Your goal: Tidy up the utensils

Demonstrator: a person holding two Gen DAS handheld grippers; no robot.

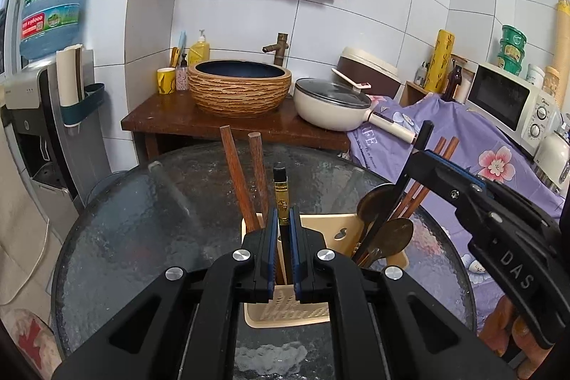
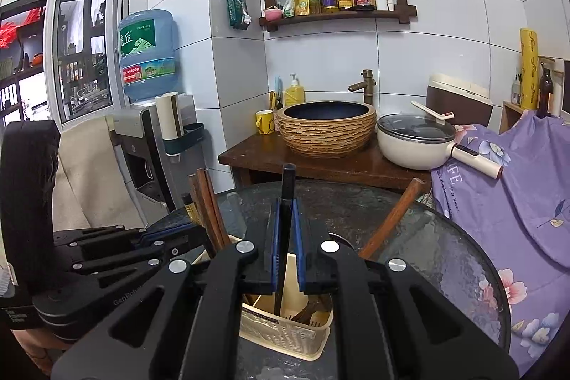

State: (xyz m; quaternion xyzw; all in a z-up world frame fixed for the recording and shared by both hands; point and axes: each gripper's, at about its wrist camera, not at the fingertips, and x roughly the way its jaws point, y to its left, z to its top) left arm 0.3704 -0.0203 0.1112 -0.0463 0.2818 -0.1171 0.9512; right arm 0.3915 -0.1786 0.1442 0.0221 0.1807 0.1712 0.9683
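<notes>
The left tongs (image 1: pixel 284 230), clamping a black chopstick (image 1: pixel 281 198) over the holder (image 1: pixel 342 230) at six o'clock on the tabletop (image 1: pixel 142 219), and the right tongs (image 2: pixel 286 248), pinching another black chopstick (image 2: pixel 287 187), are risking tipping it.

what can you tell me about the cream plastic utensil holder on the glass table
The cream plastic utensil holder is a box with a slotted, perforated front wall and inner dividers forming compartments. It stands upright on the round dark glass table. Brown wooden chopsticks and dark wooden spoons lean out of it. The left tool and right tool each hold a black chopstick upright over it.
</notes>
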